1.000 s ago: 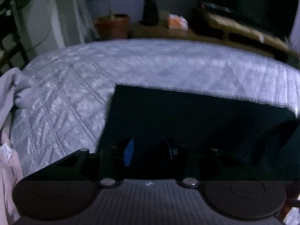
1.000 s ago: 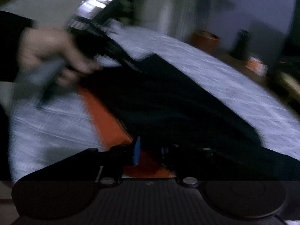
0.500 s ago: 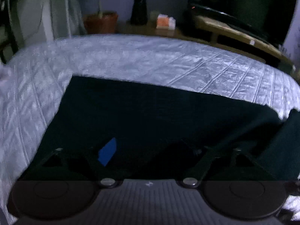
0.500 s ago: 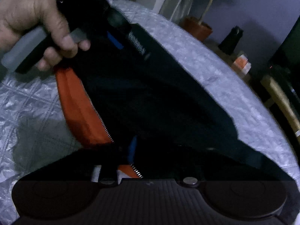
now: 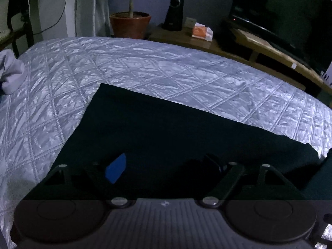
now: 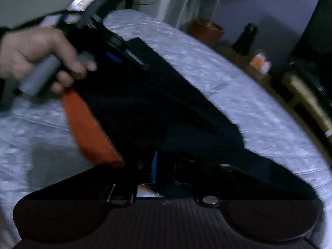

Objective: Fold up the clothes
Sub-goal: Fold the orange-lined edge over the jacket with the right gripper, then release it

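A dark jacket (image 5: 166,128) lies spread on the quilted silver bedspread (image 5: 145,66). My left gripper (image 5: 164,168) hangs low over its near part, jaws wide open, nothing gripped; its blue pad (image 5: 115,170) shows at the left. In the right wrist view the jacket (image 6: 166,108) shows an orange lining (image 6: 89,128) with a zipper (image 6: 110,145) along it. My right gripper (image 6: 166,166) sits at the jacket's near edge, jaws opening, with dark cloth in the narrow gap. A hand (image 6: 37,56) holds the left gripper (image 6: 124,56) over the jacket's far corner.
A pale garment (image 5: 10,74) lies bunched at the bed's left edge. Beyond the bed stand a terracotta plant pot (image 5: 130,23), a black speaker (image 5: 174,12), an orange-and-white pack (image 5: 202,31) and a TV (image 5: 280,10) on a low wooden bench (image 5: 269,47).
My left gripper's jaws went from nearly closed to wide open and it sank a little over the jacket. My right gripper shifted sideways along the jacket's edge; its jaws spread slightly.
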Demonstrator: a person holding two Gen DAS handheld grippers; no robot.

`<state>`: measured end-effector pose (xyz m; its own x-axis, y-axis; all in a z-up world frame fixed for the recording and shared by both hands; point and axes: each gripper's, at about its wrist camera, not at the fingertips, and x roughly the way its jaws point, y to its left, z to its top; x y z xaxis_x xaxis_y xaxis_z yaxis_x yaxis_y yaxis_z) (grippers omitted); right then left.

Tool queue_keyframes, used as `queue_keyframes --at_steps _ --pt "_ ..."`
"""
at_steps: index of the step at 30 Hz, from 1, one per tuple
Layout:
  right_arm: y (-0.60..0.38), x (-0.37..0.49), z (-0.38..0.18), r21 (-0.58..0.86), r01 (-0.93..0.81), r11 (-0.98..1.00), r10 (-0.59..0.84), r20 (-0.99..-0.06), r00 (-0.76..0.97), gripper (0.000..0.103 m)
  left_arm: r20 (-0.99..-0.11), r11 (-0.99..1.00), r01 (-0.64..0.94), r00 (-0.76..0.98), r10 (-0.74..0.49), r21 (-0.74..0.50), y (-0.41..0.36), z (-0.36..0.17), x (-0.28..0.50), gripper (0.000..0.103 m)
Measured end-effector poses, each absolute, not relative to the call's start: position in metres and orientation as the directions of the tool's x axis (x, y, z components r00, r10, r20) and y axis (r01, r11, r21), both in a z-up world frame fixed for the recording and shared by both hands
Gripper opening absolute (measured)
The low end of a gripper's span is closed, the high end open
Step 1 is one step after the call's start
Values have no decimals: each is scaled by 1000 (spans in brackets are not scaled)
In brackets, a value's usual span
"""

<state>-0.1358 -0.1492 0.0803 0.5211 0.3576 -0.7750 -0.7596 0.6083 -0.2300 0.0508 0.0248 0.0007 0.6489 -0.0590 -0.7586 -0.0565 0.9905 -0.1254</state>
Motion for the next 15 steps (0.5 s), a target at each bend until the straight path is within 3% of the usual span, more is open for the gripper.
queue_keyframes --at_steps 1,2,3,4,5,6,9,15 --pt "-145 -135 75 -242 -770 590 346 -786 512 47 -757 989 -56 650 -65 -134 24 -1 53 78" --pt "-141 -136 70 -255 -779 573 339 -792 508 76 -754 988 -47 651 -83 -149 21 -1 55 78" --pt "-138 -135 66 -249 -789 562 344 -797 497 86 -752 986 -37 652 -101 -165 18 -1 57 78" --pt "-134 -134 62 -243 -798 551 349 -802 485 77 -750 988 -16 653 -105 -153 13 -1 56 77" --pt "-131 -132 59 -235 -807 542 354 -807 473 13 -748 990 5 655 -110 -140 9 -1 56 77" --pt "-131 -130 59 -213 -804 555 362 -808 464 2 -746 991 26 656 -114 -128 4 -1 55 77" --pt "-131 -126 61 -142 -804 577 385 -821 422 2 -755 999 29 655 -48 -38 -2 -6 54 80" --pt "-152 -123 79 71 -852 518 455 -867 204 7 -754 1000 -7 657 -3 -10 1 -6 56 82"
